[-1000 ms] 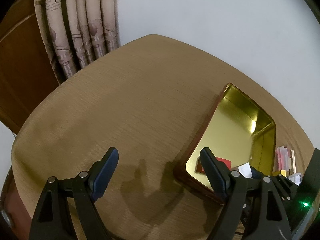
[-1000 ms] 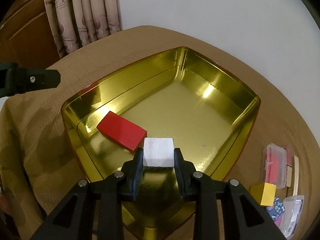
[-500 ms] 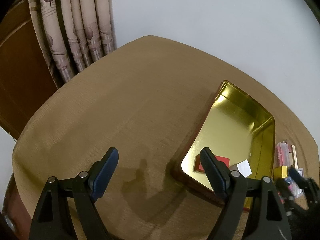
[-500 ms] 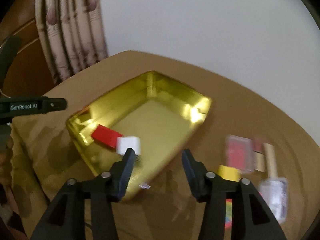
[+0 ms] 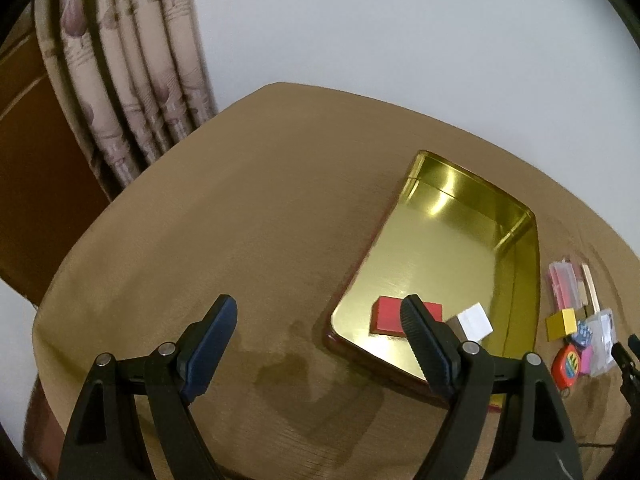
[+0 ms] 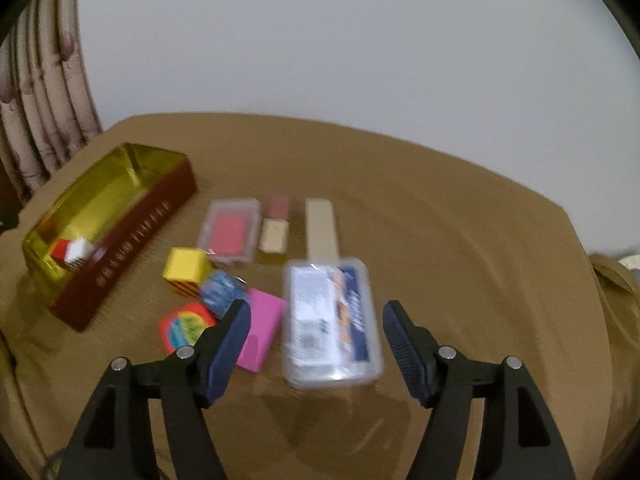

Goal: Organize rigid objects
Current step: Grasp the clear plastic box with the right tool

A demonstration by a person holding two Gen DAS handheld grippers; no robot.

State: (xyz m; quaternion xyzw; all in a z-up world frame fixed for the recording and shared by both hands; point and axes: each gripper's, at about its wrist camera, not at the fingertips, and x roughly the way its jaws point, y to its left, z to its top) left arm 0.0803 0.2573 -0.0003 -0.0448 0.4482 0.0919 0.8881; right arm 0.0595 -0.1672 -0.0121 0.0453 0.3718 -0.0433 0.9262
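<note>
A gold tin (image 5: 516, 248) (image 6: 132, 216) with dark red outer walls holds a red block (image 5: 390, 314) and a white block (image 5: 476, 322) (image 6: 78, 252). Right of it lie a yellow cube (image 6: 186, 266) (image 5: 560, 322), a pink block (image 6: 260, 328), a blue piece (image 6: 222, 292), a round red toy (image 6: 186, 328), a clear case with red contents (image 6: 232, 230) and a clear box with a printed card (image 6: 330, 316). My right gripper (image 6: 316, 334) is open and empty, above the clear box. My left gripper (image 5: 320, 330) is open and empty, left of the tin.
A tan cloth covers the table (image 5: 220, 220). A pale flat stick (image 6: 320, 226) and a small cream and pink piece (image 6: 274, 228) lie behind the clutter. Curtains (image 5: 128, 80) hang at the back left. A white wall stands behind the table.
My right gripper let go of the white block in the tin, opened, and swung right over the loose objects. My left gripper drew back a little.
</note>
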